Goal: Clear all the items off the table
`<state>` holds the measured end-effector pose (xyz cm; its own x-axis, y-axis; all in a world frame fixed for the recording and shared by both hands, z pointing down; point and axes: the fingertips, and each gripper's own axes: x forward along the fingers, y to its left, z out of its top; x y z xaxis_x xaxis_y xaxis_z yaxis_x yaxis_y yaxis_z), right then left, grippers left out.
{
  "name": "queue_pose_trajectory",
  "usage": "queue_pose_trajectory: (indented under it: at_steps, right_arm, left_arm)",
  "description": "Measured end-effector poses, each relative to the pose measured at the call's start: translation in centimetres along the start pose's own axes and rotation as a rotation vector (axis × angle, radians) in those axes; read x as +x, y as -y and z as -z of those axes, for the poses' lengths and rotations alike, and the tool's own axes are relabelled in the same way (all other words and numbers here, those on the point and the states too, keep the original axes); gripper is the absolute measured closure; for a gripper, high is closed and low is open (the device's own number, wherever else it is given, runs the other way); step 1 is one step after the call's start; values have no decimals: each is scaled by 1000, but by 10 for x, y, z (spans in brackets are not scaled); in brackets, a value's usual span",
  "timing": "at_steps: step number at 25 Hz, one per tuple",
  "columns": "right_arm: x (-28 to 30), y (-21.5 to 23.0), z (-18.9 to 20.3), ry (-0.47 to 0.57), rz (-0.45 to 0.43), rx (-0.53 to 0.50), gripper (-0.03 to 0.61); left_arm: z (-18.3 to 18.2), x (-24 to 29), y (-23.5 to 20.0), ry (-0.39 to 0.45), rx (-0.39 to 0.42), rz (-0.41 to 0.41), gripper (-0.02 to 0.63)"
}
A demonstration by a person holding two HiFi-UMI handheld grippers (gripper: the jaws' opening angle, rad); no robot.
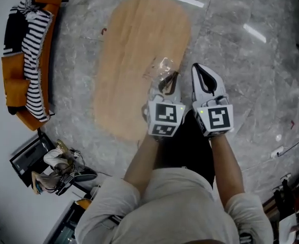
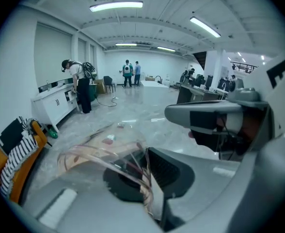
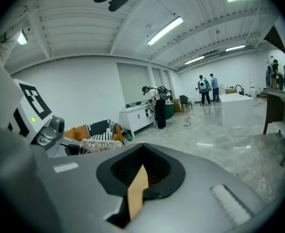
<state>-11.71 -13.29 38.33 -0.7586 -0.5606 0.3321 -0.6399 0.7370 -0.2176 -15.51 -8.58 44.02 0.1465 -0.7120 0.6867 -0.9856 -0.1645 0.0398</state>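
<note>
Head view: L gripper point(image 1: 168, 81) over near edge of table point(image 1: 131, 44), clear wrapper point(image 1: 162, 66) sticking out ahead of its tips. L gripper view adds detail: jaws closed on wrapper point(image 2: 96, 152), film pinched and fanning fwd-left. R gripper point(image 1: 206, 78) just right of L, past table edge. R gripper view: jaws together, nothing held, only a thin tan sliver in the slit.

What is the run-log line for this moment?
left hand-held gripper: shut on clear plastic wrapper over wooden table | right hand-held gripper: shut, empty
</note>
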Motion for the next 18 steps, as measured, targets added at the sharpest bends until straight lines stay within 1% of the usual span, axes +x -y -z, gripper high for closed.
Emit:
queue_pose_trajectory:
  at_steps: [2, 5, 9, 13, 15, 18]
  right_arm:
    - [-13, -2, -20, 34, 29, -23, 572]
    - [-40, -2, -50, 114, 43, -33, 572]
    - [-83, 5, -102, 200, 95, -54, 572]
    - [-135, 7, -168, 322, 106, -91, 572]
    - [-156, 8, -194, 370, 108, -123, 572]
    - [-175, -2, -216, 412, 97, -169, 572]
  left_arm:
    - [-15, -16, -1, 31, 13, -18, 572]
    - [-41, -35, 11, 84, 42, -25, 572]
    - [-92, -72, 35, 195, 54, -12, 571]
    - [-157, -121, 58, 324, 116, -60, 571]
    - [-185, -143, 71, 384, 134, -79, 571]
    - [-206, -165, 85, 437, 124, -85, 571]
